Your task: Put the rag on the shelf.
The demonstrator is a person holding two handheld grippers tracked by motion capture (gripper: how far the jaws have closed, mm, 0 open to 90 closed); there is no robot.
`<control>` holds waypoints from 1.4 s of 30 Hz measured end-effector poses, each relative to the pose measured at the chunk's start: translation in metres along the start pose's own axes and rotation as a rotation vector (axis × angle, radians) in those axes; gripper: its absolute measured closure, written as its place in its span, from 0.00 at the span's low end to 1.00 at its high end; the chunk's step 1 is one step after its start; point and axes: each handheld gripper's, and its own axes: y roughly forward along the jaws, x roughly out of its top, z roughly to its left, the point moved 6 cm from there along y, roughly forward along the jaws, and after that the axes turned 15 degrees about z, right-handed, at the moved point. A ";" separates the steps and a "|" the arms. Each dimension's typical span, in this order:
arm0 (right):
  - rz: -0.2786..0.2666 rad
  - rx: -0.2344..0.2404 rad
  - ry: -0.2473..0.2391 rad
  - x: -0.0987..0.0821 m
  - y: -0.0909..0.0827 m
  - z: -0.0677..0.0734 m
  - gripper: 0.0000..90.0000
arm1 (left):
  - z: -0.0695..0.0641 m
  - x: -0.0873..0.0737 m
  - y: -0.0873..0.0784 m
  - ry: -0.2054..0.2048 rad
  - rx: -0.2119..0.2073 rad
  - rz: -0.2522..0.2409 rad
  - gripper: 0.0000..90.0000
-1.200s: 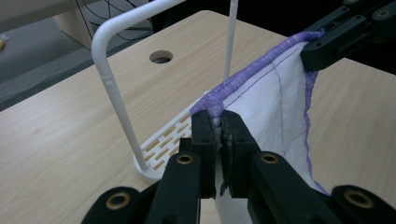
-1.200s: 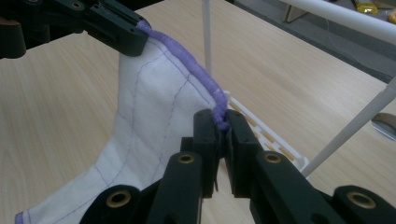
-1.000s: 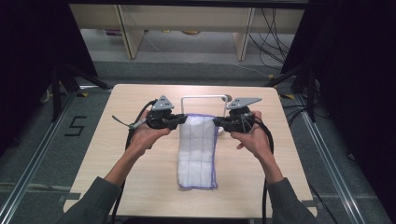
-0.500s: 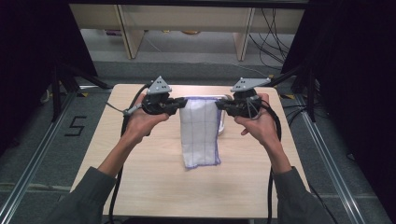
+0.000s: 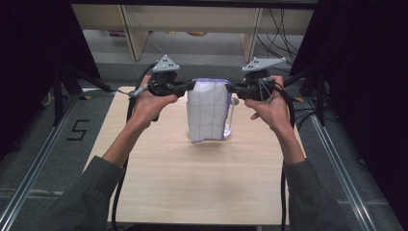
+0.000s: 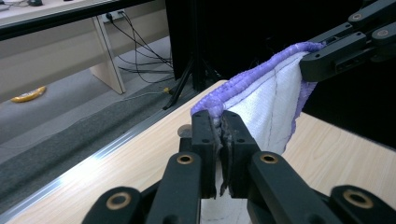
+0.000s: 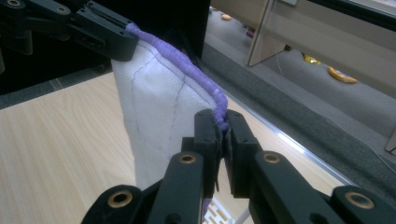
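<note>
A white quilted cloth with purple stitched edging (image 5: 208, 109) hangs above the far middle of the pale wooden tabletop (image 5: 192, 183), its top corners pinched by the left claw (image 5: 191, 86) and right claw (image 5: 230, 88). Seen from above, a clear rack (image 5: 230, 120) stands half hidden behind it. The claw cameras reveal both jaws pressed tight on the purple hem (image 6: 219, 109), with cables (image 6: 140, 51) on the grey floor (image 7: 299, 88) beyond.

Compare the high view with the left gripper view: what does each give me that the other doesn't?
The high view alone shows both hands, left and right, the cloth's free lower edge hanging above the table, and a rack behind the cloth. The left gripper view alone shows the left gripper pinching the purple hem, plus a yellow object on the floor. Both show the cloth stretched between the left gripper and the right gripper.
</note>
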 end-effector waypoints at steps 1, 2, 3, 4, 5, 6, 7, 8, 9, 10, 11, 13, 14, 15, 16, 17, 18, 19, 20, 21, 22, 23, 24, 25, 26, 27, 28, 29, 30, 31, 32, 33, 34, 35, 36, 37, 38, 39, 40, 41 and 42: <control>0.002 -0.005 0.010 0.001 -0.001 -0.002 0.95 | 0.001 0.001 0.000 -0.003 0.000 0.001 0.94; -0.003 -0.003 0.004 0.003 -0.001 -0.004 0.95 | 0.003 0.004 0.001 -0.010 -0.001 0.000 0.94; -0.007 -0.002 0.015 0.006 -0.002 -0.006 0.95 | 0.004 0.006 0.001 -0.014 -0.001 -0.001 0.94; -0.009 0.010 0.008 0.007 -0.002 -0.008 0.95 | 0.006 0.008 0.002 -0.015 0.001 0.003 0.94; -0.013 0.001 0.029 0.009 -0.003 -0.008 0.95 | 0.007 0.010 0.002 -0.016 0.003 0.004 0.94; -0.013 -0.005 0.009 0.011 -0.003 -0.011 0.95 | 0.008 0.013 0.003 -0.017 0.004 0.001 0.94; -0.008 0.002 0.028 0.013 -0.003 -0.012 0.95 | 0.010 0.014 0.004 -0.017 0.011 0.009 0.94; -0.017 -0.009 0.023 0.015 -0.003 -0.015 0.95 | 0.011 0.016 0.005 -0.020 0.013 0.009 0.94; -0.008 -0.007 0.027 0.016 -0.003 -0.016 0.95 | 0.012 0.017 0.006 -0.022 0.016 0.010 0.94; -0.014 -0.012 0.031 0.018 -0.002 -0.017 0.95 | 0.014 0.019 0.007 -0.024 0.017 0.007 0.94; -0.013 -0.009 0.034 0.020 -0.001 -0.019 0.95 | 0.016 0.021 0.007 -0.031 0.019 0.003 0.94; -0.013 -0.004 0.040 0.022 0.001 -0.021 0.95 | 0.020 0.024 0.008 -0.040 0.026 0.001 0.94; -0.021 -0.013 0.050 0.024 0.001 -0.023 0.94 | 0.021 0.026 0.009 -0.039 0.028 0.000 0.94; -0.018 -0.015 0.042 0.025 0.002 -0.025 0.95 | 0.023 0.027 0.009 -0.035 0.031 0.002 0.94; -0.020 -0.010 0.057 0.026 0.003 -0.025 0.95 | 0.024 0.028 0.009 -0.037 0.035 -0.002 0.94; -0.020 -0.008 0.049 0.028 0.004 -0.027 0.94 | 0.025 0.029 0.010 -0.036 0.039 -0.004 0.94; -0.025 -0.006 0.055 0.029 0.005 -0.028 0.95 | 0.027 0.031 0.011 -0.028 0.050 0.001 0.94; -0.020 -0.013 0.059 0.030 0.005 -0.030 0.94 | 0.028 0.032 0.012 -0.029 0.055 0.002 0.94; -0.026 -0.015 0.060 0.032 0.007 -0.031 0.94 | 0.028 0.033 0.012 -0.028 0.062 0.004 0.94; -0.024 -0.012 0.071 0.033 0.008 -0.032 0.95 | 0.029 0.034 0.013 -0.031 0.062 0.002 0.94; -0.036 -0.023 0.075 0.034 0.010 -0.034 0.94 | 0.030 0.035 0.014 -0.038 0.061 -0.005 0.94; -0.027 -0.019 0.080 0.035 0.010 -0.036 0.95 | 0.032 0.036 0.016 -0.041 0.062 -0.005 0.94; -0.028 -0.016 0.087 0.036 0.010 -0.037 0.94 | 0.033 0.038 0.017 -0.046 0.060 -0.009 0.94; -0.035 -0.019 0.084 0.037 0.012 -0.039 0.94 | 0.034 0.039 0.018 -0.043 0.061 -0.009 0.94; -0.033 -0.025 0.079 0.037 0.012 -0.041 0.94 | 0.035 0.041 0.019 -0.043 0.058 -0.019 0.93; -0.033 -0.019 0.095 0.039 0.013 -0.043 0.94 | 0.036 0.042 0.019 -0.051 0.052 -0.025 0.93; -0.033 -0.034 0.089 0.040 0.012 -0.045 0.94 | 0.037 0.043 0.020 -0.057 0.046 -0.027 0.93; -0.024 -0.033 0.092 0.040 0.012 -0.046 0.94 | 0.038 0.044 0.020 -0.057 0.046 -0.026 0.93; -0.027 -0.026 0.102 0.042 0.012 -0.047 0.94 | 0.038 0.045 0.021 -0.060 0.046 -0.029 0.93; -0.028 -0.031 0.115 0.043 0.011 -0.048 0.94 | 0.038 0.046 0.022 -0.061 0.046 -0.030 0.93; -0.033 -0.028 0.118 0.045 0.010 -0.049 0.94 | 0.039 0.048 0.022 -0.065 0.049 -0.033 0.93; -0.040 -0.037 0.117 0.047 0.010 -0.051 0.94 | 0.040 0.049 0.022 -0.063 0.049 -0.034 0.93; -0.034 -0.035 0.114 0.048 0.010 -0.052 0.94 | 0.041 0.050 0.023 -0.065 0.051 -0.034 0.93; -0.037 -0.042 0.109 0.049 0.011 -0.054 0.94 | 0.043 0.052 0.024 -0.069 0.054 -0.036 0.93; -0.026 -0.042 0.133 0.050 0.012 -0.054 0.94 | 0.046 0.053 0.026 -0.075 0.059 -0.038 0.93; -0.026 -0.044 0.125 0.051 0.014 -0.057 0.94 | 0.048 0.053 0.028 -0.089 0.056 -0.045 0.93; -0.027 -0.047 0.140 0.052 0.016 -0.058 0.94 | 0.051 0.054 0.031 -0.100 0.054 -0.054 0.92; -0.027 -0.043 0.149 0.053 0.019 -0.060 0.94 | 0.053 0.054 0.034 -0.102 0.053 -0.057 0.93; -0.027 -0.048 0.161 0.053 0.021 -0.062 0.94 | 0.054 0.053 0.038 -0.094 0.047 -0.059 0.93; -0.023 -0.044 0.164 0.053 0.024 -0.064 0.94 | 0.056 0.053 0.042 -0.087 0.046 -0.058 0.92; -0.027 -0.042 0.171 0.054 0.028 -0.066 0.94 | 0.057 0.052 0.046 -0.092 0.041 -0.059 0.92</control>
